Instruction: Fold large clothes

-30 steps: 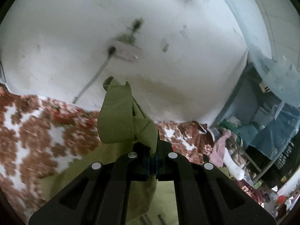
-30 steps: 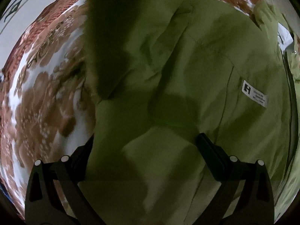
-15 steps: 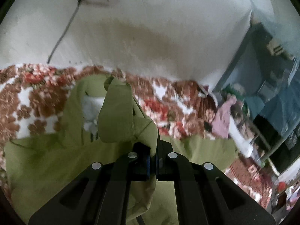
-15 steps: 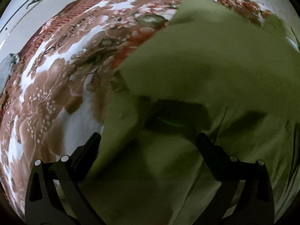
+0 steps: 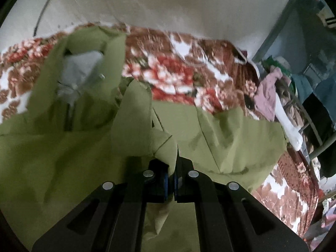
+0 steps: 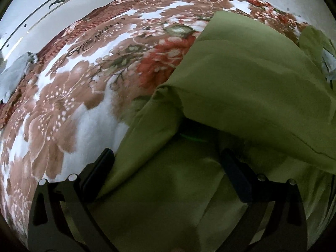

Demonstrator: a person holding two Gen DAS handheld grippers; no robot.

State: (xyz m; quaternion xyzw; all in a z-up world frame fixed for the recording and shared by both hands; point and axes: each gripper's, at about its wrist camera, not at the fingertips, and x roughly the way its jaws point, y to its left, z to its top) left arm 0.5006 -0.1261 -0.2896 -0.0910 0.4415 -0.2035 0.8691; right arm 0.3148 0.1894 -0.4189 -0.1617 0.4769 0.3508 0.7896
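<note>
A fold of one green garment (image 5: 52, 147) is pinched by the left gripper (image 5: 171, 168) above a floral blanket (image 5: 184, 71). Cluttered shelves (image 5: 294, 96) are seen only there; the right gripper (image 6: 168, 168) is spread over the cloth.

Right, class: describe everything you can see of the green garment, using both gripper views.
The green garment is olive, a thin woven-looking fabric with visible seams, spread rumpled over the floral blanket. A pale lining shows at its far opening. The left gripper is shut on a bunched fold of it. The right gripper hangs open above it, one flap folded over the rest.
</note>
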